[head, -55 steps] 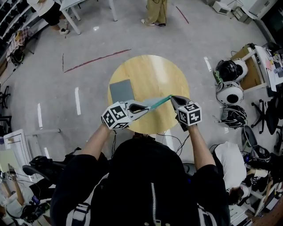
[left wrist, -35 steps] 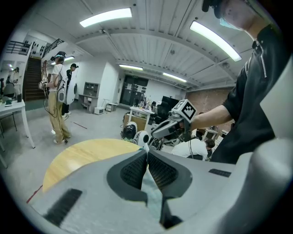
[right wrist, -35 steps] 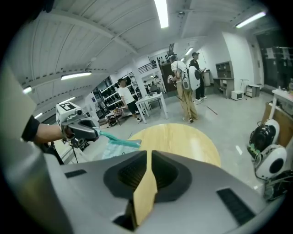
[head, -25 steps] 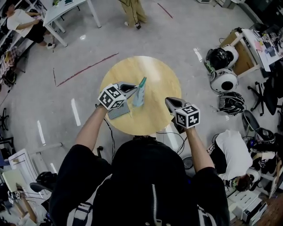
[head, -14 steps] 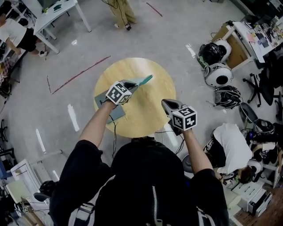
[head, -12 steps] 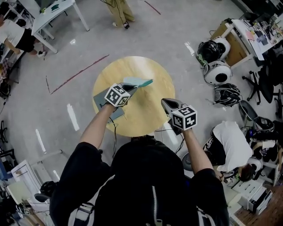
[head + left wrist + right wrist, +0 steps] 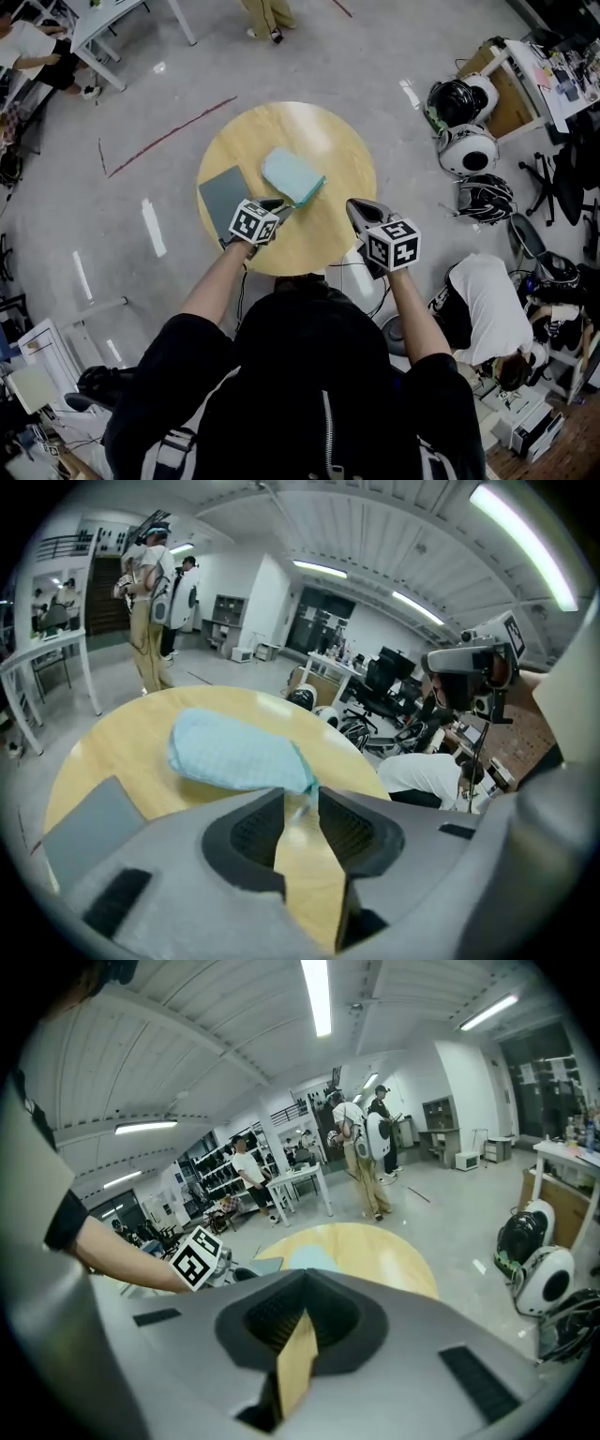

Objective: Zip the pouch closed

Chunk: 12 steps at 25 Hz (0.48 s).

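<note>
Head view: two bare forearms reach up from the lower frame, each hand bearing one claw. The left claw (image 7: 278, 205) points up and to the right at the lower left of the round worktop (image 7: 337, 150). The right claw (image 7: 356, 206) hangs at the worktop's lower right edge, apart from everything on it. One teal pouch (image 7: 293, 175) lies flat near the centre, and one grey mat (image 7: 223, 192) lies just to its left. Three helmets (image 7: 466, 148) sit on the floor at upper right

Left gripper view: the left claw (image 7: 300, 796) has just been opening and its jaws stand wide. The pouch (image 7: 234, 754) rests on the worktop (image 7: 112, 752) right ahead, with its near corner reaching into the gap, unpressed. The mat (image 7: 80, 832) is at lower left

Right gripper view: the right claw (image 7: 302, 1312) has its jaws drawn together at the tips, with nothing between. The pouch (image 7: 305, 1258) shows beyond them, mid-frame
</note>
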Each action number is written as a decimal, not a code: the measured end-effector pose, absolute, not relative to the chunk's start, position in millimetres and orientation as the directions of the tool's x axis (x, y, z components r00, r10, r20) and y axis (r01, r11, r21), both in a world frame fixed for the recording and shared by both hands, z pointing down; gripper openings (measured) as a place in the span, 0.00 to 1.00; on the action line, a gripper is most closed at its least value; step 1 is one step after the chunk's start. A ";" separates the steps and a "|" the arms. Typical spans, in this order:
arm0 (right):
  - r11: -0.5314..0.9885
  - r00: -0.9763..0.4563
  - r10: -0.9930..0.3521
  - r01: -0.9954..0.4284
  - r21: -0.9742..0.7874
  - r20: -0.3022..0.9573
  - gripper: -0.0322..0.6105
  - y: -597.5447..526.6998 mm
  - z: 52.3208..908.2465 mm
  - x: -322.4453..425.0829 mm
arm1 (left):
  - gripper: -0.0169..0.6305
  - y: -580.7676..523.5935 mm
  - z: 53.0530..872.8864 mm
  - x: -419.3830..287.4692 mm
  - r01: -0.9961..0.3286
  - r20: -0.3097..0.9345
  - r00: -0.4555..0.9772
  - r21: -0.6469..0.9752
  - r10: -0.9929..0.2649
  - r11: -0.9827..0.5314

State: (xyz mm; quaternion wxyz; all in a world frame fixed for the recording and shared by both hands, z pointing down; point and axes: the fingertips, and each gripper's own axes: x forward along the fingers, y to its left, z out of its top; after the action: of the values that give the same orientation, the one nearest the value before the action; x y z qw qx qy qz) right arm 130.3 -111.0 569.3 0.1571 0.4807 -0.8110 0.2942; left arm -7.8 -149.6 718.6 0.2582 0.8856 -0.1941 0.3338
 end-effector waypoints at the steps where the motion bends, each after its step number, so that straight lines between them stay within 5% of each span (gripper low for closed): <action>1: 0.370 -0.490 -0.689 -0.871 -0.322 0.534 0.06 -113.0 568.0 129.6 | 0.21 -149.7 717.0 -10.5 -0.533 0.682 0.705 0.331 -0.193 -0.778; 4: 0.391 -0.498 -0.695 -0.867 -0.308 0.519 0.06 -120.6 562.2 127.5 | 0.23 -155.2 702.6 -19.4 -0.579 0.644 0.715 0.327 -0.273 -0.747; 12: 0.428 -0.486 -0.771 -0.874 -0.230 0.412 0.06 -153.5 525.2 119.2 | 0.04 -183.7 617.3 -50.8 -0.677 0.505 0.682 0.161 -0.529 -0.719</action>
State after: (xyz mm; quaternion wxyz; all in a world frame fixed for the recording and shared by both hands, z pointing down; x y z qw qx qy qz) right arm 119.2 -153.5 525.2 0.1230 0.4918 -0.8361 0.2098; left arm -50.8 -183.7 617.3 0.1698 0.9012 -0.3344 0.2171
